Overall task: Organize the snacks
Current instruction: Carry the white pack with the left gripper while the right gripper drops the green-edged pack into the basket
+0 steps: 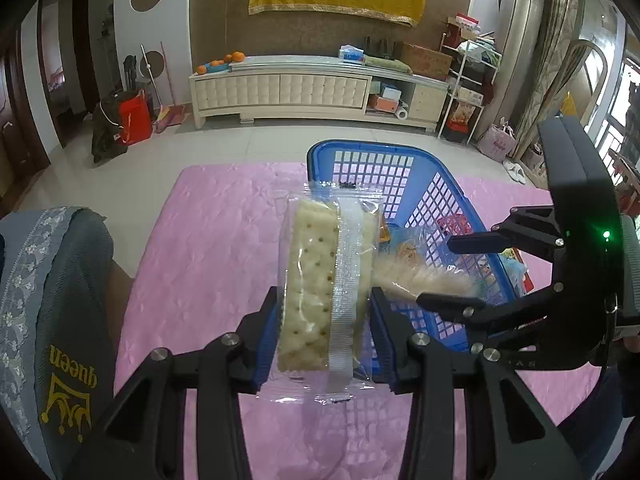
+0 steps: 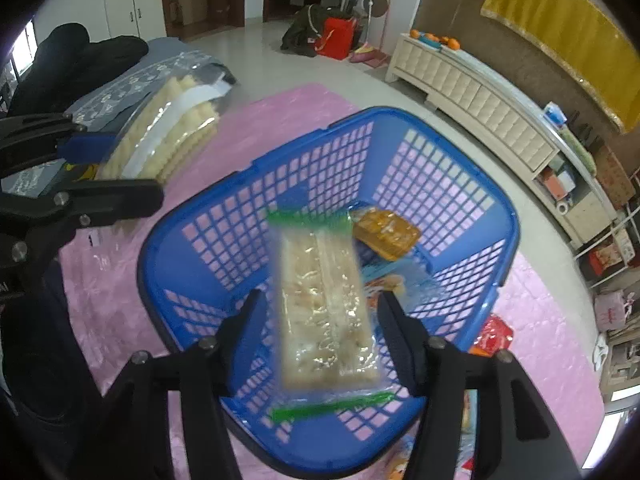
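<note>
My left gripper (image 1: 326, 340) is shut on a clear-wrapped cracker packet (image 1: 316, 280), held upright above the pink cloth just left of the blue basket (image 1: 400, 168). The right wrist view shows that left gripper (image 2: 104, 168) with its packet (image 2: 168, 140) at the upper left. My right gripper (image 2: 324, 320) points down over the blue basket (image 2: 516, 232). A green-sealed cracker packet (image 2: 326, 312), blurred, sits between its fingers with a gap on each side. From the left wrist view, the right gripper (image 1: 460, 272) reaches over the basket with that packet (image 1: 424, 280) edge-on.
An orange snack packet (image 2: 386, 232) and other wrappers lie in the basket. A red packet (image 2: 492, 332) lies on the pink cloth (image 1: 200, 260) beside it. A grey "queen" cover (image 1: 60, 320) stands at the left. A cream cabinet (image 1: 280, 88) lines the far wall.
</note>
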Available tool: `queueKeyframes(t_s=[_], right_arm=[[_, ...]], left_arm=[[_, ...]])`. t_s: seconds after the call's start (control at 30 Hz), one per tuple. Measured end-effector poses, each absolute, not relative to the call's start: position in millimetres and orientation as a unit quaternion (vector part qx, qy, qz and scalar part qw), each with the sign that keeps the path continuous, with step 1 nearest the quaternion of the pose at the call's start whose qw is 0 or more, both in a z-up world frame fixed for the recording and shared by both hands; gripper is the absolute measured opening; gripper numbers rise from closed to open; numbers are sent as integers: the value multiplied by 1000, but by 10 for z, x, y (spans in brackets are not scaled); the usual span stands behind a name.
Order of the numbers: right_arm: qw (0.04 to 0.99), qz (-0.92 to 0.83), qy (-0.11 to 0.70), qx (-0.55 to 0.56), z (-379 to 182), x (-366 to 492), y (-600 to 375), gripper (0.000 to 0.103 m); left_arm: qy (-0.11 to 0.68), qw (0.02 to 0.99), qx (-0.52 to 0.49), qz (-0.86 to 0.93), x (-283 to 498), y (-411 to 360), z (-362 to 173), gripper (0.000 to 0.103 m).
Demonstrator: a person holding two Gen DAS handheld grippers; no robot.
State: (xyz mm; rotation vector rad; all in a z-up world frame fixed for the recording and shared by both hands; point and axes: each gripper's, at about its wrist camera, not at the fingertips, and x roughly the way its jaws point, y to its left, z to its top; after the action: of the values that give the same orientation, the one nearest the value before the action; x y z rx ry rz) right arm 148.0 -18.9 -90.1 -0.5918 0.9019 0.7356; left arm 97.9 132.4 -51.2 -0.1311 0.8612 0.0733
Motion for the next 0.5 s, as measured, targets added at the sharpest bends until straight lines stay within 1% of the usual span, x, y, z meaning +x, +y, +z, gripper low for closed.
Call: queueKeyframes(t_s=[0.03,0.07,0.13,0.5], right_arm=[[792,344,422,-276,-898,1456,-192,72],[791,345,422,-277,-887,1430,-201,76],[796,337,418,-279,-854,1387,-218,76],[848,281,406,-193,-510,1292,-718,76]], left_arm=[[418,906,-62,35,970,1307,-504,40],[417,906,-60,35,962,1304,-497,40],[416,907,-56,33,953,1309,-478,40],[408,912,-40,15,943,1066,-336,40]])
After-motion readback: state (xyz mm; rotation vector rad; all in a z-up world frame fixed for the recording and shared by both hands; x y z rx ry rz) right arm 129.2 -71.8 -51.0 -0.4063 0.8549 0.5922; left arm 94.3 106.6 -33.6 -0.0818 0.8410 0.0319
